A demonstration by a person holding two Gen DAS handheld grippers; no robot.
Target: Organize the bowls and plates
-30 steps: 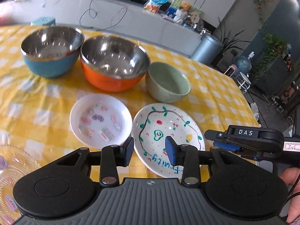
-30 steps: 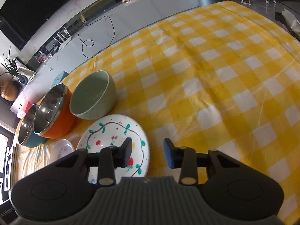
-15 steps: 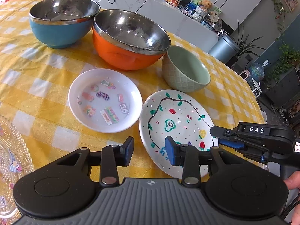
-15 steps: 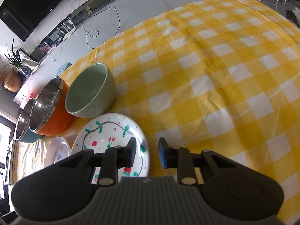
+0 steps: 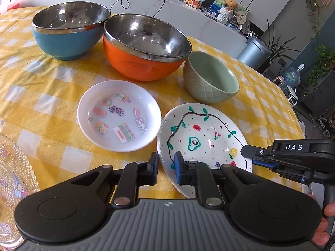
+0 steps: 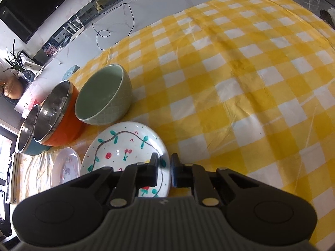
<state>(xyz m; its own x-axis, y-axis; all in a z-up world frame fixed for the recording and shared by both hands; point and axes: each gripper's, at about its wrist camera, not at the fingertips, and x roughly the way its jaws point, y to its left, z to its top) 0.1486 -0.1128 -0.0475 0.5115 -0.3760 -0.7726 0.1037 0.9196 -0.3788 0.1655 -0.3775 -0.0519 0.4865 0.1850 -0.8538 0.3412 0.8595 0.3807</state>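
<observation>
Both fingers [image 5: 153,168] astride painted plate [image 5: 201,133] rim

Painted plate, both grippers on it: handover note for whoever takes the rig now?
Left gripper: closing on the painted plate, near-left rim between its jaws.
Right gripper: closing on the same plate's right rim.
Sticker plate beside it; blue bowl, orange bowl, green bowl in a row behind.
Done: nothing stacked.
Left: lift plate, stack plates, nest bowls.
</observation>
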